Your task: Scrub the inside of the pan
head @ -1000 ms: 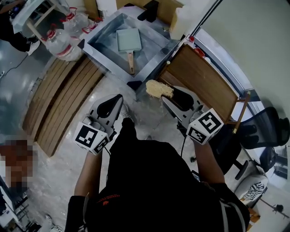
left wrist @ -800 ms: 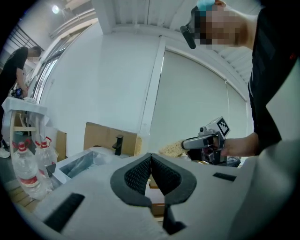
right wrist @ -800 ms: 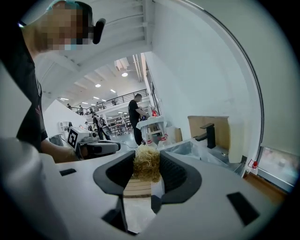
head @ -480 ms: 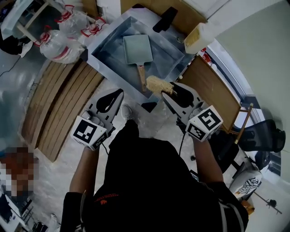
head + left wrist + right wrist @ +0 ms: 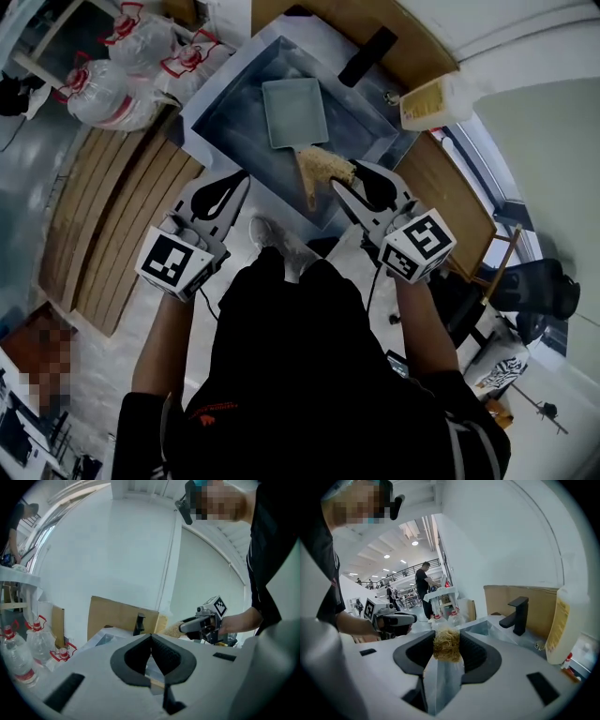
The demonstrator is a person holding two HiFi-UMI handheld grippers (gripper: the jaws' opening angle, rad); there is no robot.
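Found the pale green rectangular pan [image 5: 294, 112] lying flat in the grey steel sink [image 5: 225, 108], long axis running away from the person, wooden handle [image 5: 307, 187] pointed back toward them. Held the right gripper [image 5: 349, 178] over the handle, fingers clamped on a tan fibrous scrubber [image 5: 325, 165] hiding part of it. Held the left gripper [image 5: 239, 175] level at the sink's near left rim, fingers together, empty.
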